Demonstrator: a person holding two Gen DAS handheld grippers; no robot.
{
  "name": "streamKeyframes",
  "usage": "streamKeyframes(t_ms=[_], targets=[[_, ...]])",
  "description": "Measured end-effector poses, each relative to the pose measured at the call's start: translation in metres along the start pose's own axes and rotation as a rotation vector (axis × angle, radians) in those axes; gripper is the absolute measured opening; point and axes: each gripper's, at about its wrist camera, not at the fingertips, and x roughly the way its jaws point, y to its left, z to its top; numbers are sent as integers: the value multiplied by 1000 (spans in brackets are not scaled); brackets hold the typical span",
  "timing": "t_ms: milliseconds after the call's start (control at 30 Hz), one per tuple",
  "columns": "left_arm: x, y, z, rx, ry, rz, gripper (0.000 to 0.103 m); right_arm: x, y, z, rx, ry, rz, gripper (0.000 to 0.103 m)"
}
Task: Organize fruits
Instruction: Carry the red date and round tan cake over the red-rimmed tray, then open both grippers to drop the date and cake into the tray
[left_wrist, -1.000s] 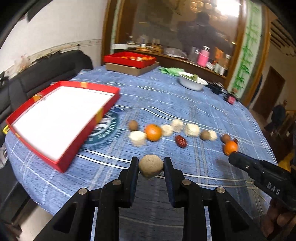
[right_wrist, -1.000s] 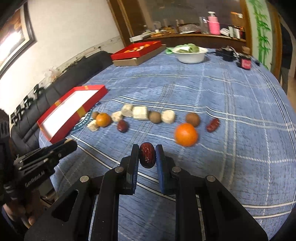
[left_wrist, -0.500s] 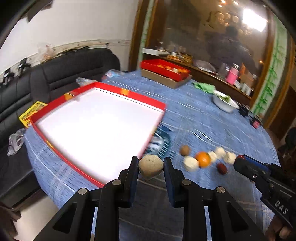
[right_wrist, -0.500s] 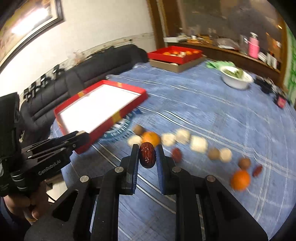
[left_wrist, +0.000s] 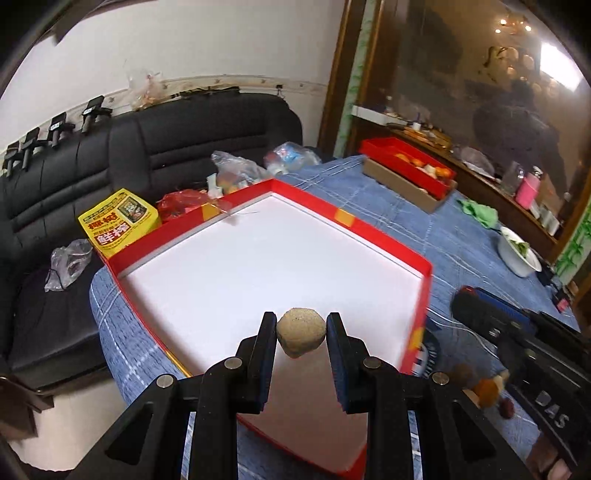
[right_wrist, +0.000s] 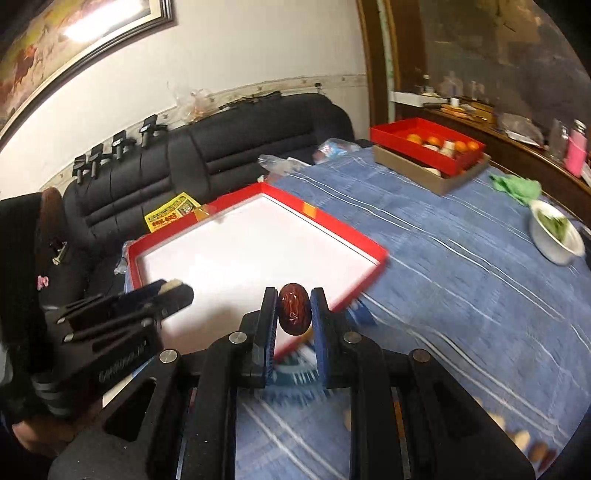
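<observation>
hovering over the shallow red box with the white floor (left_wrist: 421, 266), the left gripper (left_wrist: 301, 334) now has that box filling its view, where a second ago the row of fruit on the blue plaid tablecloth (left_wrist: 399, 214) lay ahead; the carry has reached its target, and in all likelihood only lowering and letting go remain. its jaws are clenched on a round, sandy-tan, rough-skinned fruit (left_wrist: 301, 336), held above the near part of the bare white floor. the tool points slightly down, level from side to side. the other black tool sits at the right edge, with a few leftover fruits (left_wrist: 484, 387) beneath it.

the right wrist view has swung the same way: the right gripper (right_wrist: 293, 314) holds a glossy dark-red oval date (right_wrist: 293, 308) upright between its blue pads (right_wrist: 269, 332), squeezed tight. it hangs just short of the box's near red rim (right_wrist: 364, 284), above the cloth's edge rather than the white floor, so it probably has a little farther to travel. the left tool lies low at the left, already over the box.
</observation>
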Motion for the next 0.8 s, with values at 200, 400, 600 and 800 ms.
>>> streamKeyframes(t_ms=[200, 400, 600, 800], targets=[[22, 7, 8, -18, 28, 33, 26, 47, 5, 11, 16, 47, 7, 17], [45, 14, 12, -52, 105, 89, 38, 82, 5, 15, 25, 109, 9, 18], [52, 25, 11, -121, 164, 116, 62, 80, 3, 14, 11, 109, -12, 59], [3, 17, 14, -184, 2, 54, 64, 21, -21, 8, 73, 3, -6, 62]])
